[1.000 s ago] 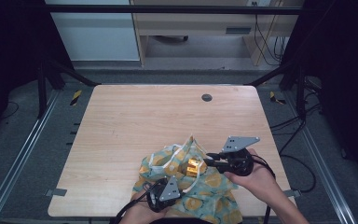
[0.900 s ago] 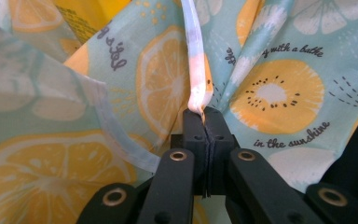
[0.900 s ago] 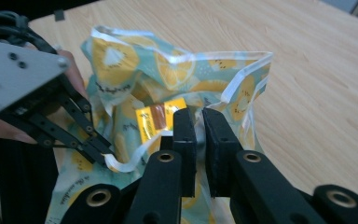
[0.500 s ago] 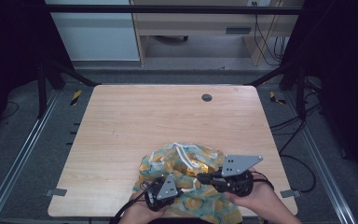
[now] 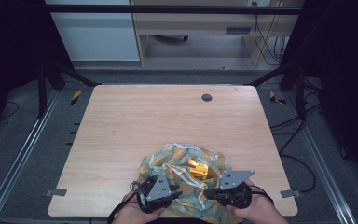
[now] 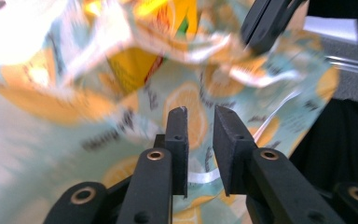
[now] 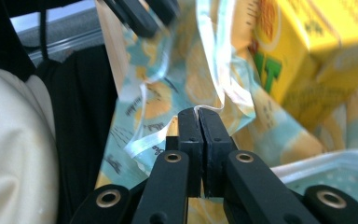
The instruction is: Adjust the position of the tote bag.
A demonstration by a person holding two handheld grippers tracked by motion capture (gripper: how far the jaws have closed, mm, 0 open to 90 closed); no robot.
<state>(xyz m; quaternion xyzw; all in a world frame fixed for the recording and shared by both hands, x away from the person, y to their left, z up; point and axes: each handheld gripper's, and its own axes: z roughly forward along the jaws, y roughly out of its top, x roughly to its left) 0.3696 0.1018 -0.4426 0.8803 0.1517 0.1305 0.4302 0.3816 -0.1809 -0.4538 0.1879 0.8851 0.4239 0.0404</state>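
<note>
A: Right gripper (image 7: pixel 199 112) first. Jaws pressed flat together, the white-edged hem of the printed bag (image 5: pixel 186 179) pinched at their tips, as the right gripper view has it.

B: Agreed. In the high view the right gripper (image 5: pixel 208 192) sits at about 5 o'clock on the table (image 5: pixel 135 121), near the front edge, tips pointing toward 9 o'clock. A second ago it was higher and further toward 3 o'clock, over the bag's far side.

A: Left gripper (image 6: pixel 199 112): a narrow gap between the jaws, which have just been opening. The bag's lemon print lies behind the gap; the pads do not press on it.

B: So released. In the high view the left gripper (image 5: pixel 178 193) is at 6 o'clock, tips toward 3 o'clock, facing the right one, close but apart. Half a second back its jaws were shut.

A: Bag: crumpled, at 6 o'clock on the table, its near part between and under both grippers. Earlier it stood bunched up into a peak; now it is flatter and its mouth has spread.

B: Contents: a yellow carton (image 5: pixel 197 168) at the bag's middle, just beyond the grippers toward 12 o'clock. The right gripper view shows the yellow carton (image 7: pixel 307 51) at 1 o'clock, against the bag's inner wall.

A: Further out: small dark round fitting (image 5: pixel 207 97) at 12 o'clock on the table, unchanged.
</note>
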